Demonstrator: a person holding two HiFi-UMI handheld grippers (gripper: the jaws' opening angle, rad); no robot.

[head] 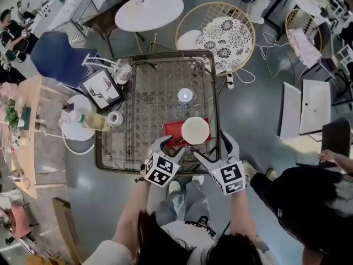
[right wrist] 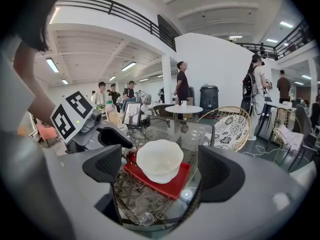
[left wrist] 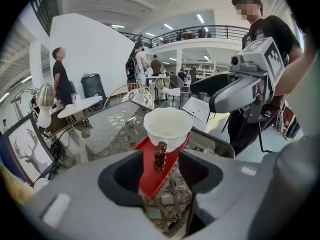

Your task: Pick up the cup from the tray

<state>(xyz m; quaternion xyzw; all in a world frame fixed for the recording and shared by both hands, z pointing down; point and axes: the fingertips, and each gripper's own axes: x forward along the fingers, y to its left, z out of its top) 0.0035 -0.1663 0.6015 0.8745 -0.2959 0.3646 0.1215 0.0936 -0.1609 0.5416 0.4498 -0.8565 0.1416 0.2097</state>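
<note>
Head view: white cup (head: 195, 130) on red tray (head: 172, 131), glass desk (head: 149, 93). Left gripper (head: 168, 148): jaws wide, tray corner between. Right gripper (head: 216, 148): jaws wide.

A glass-topped table (head: 144, 101) with a woven rattan frame fills the middle of the head view. A small round white object (head: 185, 95) sits on the glass. By the table's left edge are a framed deer picture (head: 102, 88), a bottle (head: 95, 120) and a roll of tape (head: 115, 118). Beyond stand a round white table (head: 149, 11), a blue chair (head: 58, 58) and a wicker chair (head: 226, 37) with a patterned cushion.
</note>
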